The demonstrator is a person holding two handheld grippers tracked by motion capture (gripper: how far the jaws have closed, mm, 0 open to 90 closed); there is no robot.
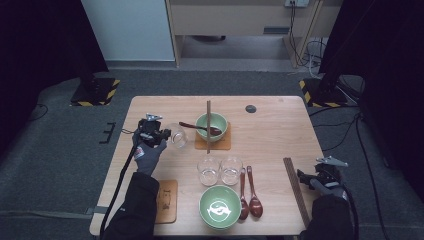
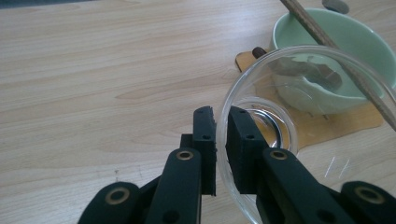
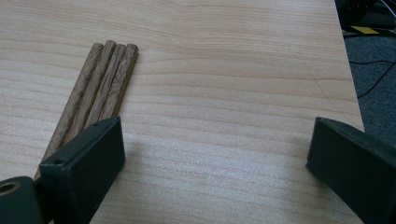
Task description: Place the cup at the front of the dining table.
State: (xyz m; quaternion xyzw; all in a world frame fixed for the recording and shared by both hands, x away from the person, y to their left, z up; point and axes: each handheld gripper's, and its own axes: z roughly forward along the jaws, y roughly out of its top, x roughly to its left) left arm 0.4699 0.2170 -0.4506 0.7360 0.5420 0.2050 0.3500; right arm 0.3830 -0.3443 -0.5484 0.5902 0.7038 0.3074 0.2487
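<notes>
My left gripper is shut on the rim of a clear glass, which it holds tilted on its side above the table's left half. One jaw is inside the rim, the other outside. Just right of the glass stands a green bowl on a wooden coaster, with a dark spoon in it and chopsticks lying across it. My right gripper stands open near the table's right edge, beside a bundle of wooden chopsticks.
Two empty glasses stand mid-table. In front of them sits a second green bowl with two dark wooden spoons to its right. A wooden coaster lies front left. A grey disc is set in the far tabletop.
</notes>
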